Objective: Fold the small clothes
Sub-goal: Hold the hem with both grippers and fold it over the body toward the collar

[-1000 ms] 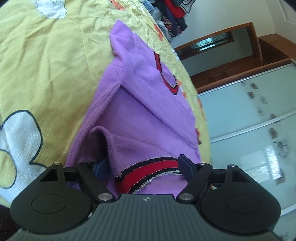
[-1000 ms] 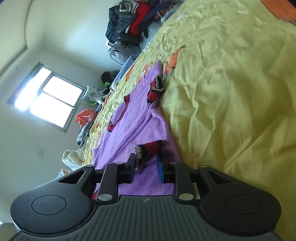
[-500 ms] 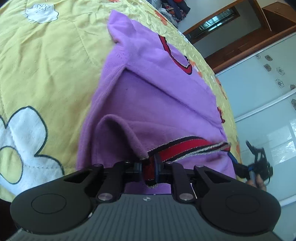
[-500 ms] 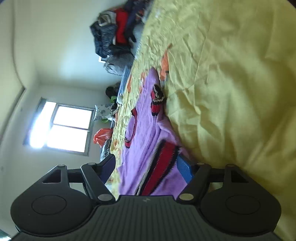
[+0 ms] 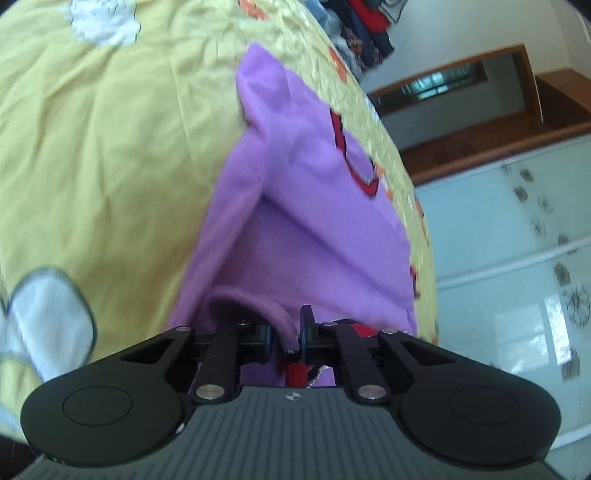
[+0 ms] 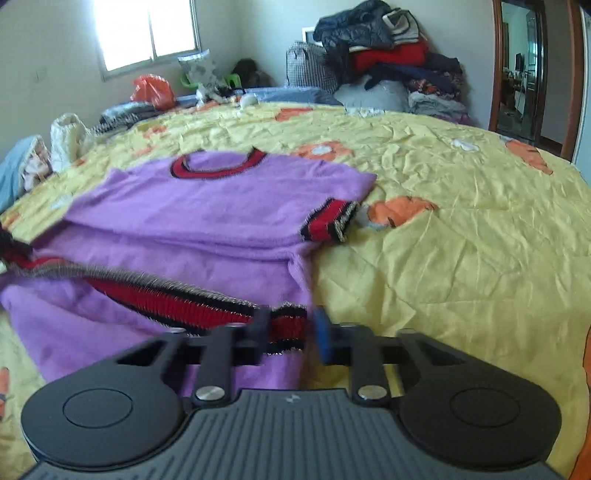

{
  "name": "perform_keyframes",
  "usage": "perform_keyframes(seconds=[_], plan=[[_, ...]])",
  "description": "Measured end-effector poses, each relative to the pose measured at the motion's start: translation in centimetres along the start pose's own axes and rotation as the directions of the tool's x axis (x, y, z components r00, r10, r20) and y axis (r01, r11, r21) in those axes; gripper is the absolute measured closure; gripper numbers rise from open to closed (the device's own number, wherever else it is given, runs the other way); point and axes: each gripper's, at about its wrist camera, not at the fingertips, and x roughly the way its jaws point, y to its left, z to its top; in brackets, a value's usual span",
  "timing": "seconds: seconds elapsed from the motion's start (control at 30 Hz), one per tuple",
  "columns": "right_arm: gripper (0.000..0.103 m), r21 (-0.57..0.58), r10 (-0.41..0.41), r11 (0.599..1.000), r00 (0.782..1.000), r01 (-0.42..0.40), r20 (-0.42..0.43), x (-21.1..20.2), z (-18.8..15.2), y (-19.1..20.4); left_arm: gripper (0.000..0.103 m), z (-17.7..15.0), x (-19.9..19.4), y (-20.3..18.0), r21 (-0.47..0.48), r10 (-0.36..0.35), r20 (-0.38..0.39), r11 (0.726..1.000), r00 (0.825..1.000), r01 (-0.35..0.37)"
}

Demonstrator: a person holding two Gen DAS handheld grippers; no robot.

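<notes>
yellow quilted bedspread (image 6: 461, 221) is filling both of my views, and on it the purple sweater (image 6: 221, 206) is lying spread out with its red neckline toward the far end of the bed. i am judging the fold as only just beginning: the body of the sweater is lying flat, one short sleeve with its red cuff (image 6: 328, 221) is sticking out to the side unfolded, and only the red striped hem (image 6: 192, 302) is coming up off the bed, stretched between my two grippers. my right gripper (image 6: 288, 334) is closing on that hem, the band sitting between the jaws near the sweater's right corner, though blur is keeping me from telling whether the pads are pressing yet. my left gripper (image 5: 286, 334) is closing too, its jaws nearly together and pinching a ridge of purple fabric and hem at the other corner. what is remaining, as i am reading it, is carrying the hem up toward the neckline, tucking the sleeves and halving the garment. around me, a pile of clothes (image 6: 388, 55) is sitting at the head of the bed, well apart from the sweater, and an orange bag (image 6: 153, 90) is lying near the window (image 6: 144, 33); nothing is blocking the fold path.
</notes>
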Motion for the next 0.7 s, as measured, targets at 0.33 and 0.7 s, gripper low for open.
perform_keyframes(seconds=[0.33,0.7], plan=[[0.08,0.053,0.078,0.996,0.997,-0.078,0.004,-0.2,-0.3,-1.1,0.023,0.3,-3.8,-6.4,0.578,0.304,0.24,0.719,0.922,-0.387],[0.08,0.094,0.129,0.987,0.99,-0.133,0.048,-0.3,-1.2,-1.3,0.037,-1.6,2.2,-7.5,0.82,0.241,0.238,0.47,0.941,-0.328]])
